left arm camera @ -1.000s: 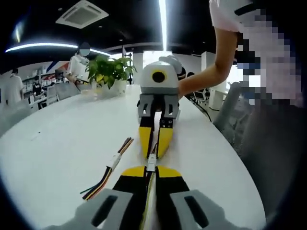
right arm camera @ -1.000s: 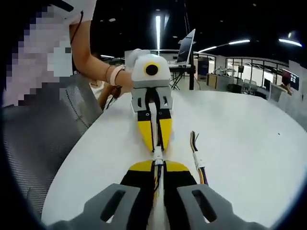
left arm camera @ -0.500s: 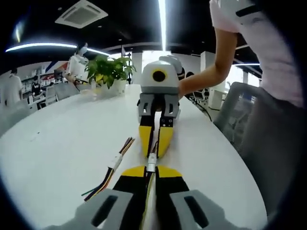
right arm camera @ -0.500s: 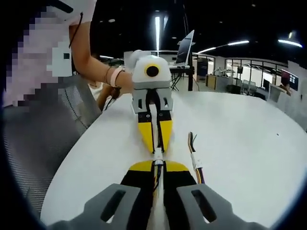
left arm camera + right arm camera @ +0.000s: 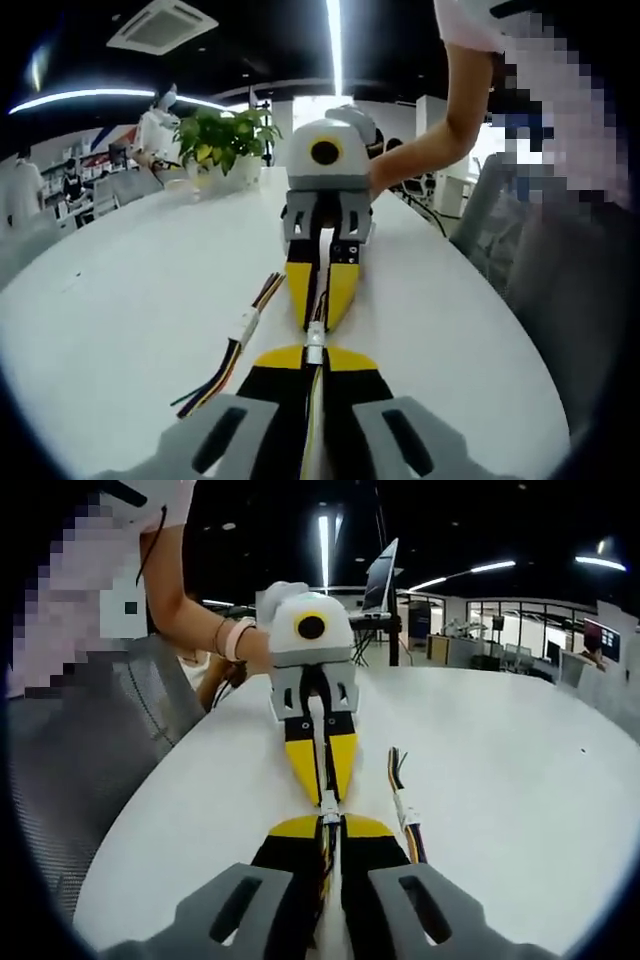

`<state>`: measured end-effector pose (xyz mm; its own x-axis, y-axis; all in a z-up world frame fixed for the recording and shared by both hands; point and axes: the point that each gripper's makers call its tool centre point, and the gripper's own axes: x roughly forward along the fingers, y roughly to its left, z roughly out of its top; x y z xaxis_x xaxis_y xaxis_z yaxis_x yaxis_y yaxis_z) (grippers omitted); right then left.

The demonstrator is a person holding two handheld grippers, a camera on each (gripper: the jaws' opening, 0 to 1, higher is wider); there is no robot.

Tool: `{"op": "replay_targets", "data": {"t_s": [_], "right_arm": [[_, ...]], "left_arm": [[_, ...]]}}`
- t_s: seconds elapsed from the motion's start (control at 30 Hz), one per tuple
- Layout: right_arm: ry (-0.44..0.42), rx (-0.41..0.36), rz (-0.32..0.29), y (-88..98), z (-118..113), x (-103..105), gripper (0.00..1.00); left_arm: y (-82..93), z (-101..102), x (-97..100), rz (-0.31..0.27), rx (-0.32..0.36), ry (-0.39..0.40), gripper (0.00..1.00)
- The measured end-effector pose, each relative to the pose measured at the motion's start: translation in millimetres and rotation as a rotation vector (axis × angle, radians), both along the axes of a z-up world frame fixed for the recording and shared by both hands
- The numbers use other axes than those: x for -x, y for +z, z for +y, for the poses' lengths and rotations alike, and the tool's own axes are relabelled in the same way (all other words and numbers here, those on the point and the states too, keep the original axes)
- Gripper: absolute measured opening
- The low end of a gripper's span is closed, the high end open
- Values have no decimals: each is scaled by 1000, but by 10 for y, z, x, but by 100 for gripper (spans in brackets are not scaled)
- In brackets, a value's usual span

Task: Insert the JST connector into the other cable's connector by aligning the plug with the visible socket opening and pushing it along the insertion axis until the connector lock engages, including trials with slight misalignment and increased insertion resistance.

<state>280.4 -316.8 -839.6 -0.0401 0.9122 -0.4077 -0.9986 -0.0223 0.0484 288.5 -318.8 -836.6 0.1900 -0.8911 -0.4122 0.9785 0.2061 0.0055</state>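
Two yellow-tipped grippers face each other nose to nose above a white table (image 5: 110,300). My left gripper (image 5: 315,354) is shut on a cable with a small white JST connector (image 5: 315,340) poking out of its tips. Straight ahead, my right gripper (image 5: 318,321) is shut on the other cable, tips almost touching mine. In the right gripper view the right gripper (image 5: 331,823) holds its white connector (image 5: 328,805) against the left gripper (image 5: 325,791). The two connectors meet end to end; whether they are locked cannot be told.
A spare cable with coloured wires and a white connector (image 5: 243,327) lies on the table beside the grippers, also seen as the spare cable (image 5: 404,810). A potted plant (image 5: 225,140) stands at the far edge. A person's arm (image 5: 440,140) and a grey chair (image 5: 90,760) flank the table.
The two grippers have drawn slightly closer, each looming a little larger in the other's view. Both stay shut on their cables.
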Motion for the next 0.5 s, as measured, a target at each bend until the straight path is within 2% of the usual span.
{"op": "replay_targets", "data": {"t_s": [0.5], "right_arm": [[-95, -27, -12, 13, -73, -246, 1]], "left_arm": [[-11, -19, -214, 14, 72, 83, 0]]}}
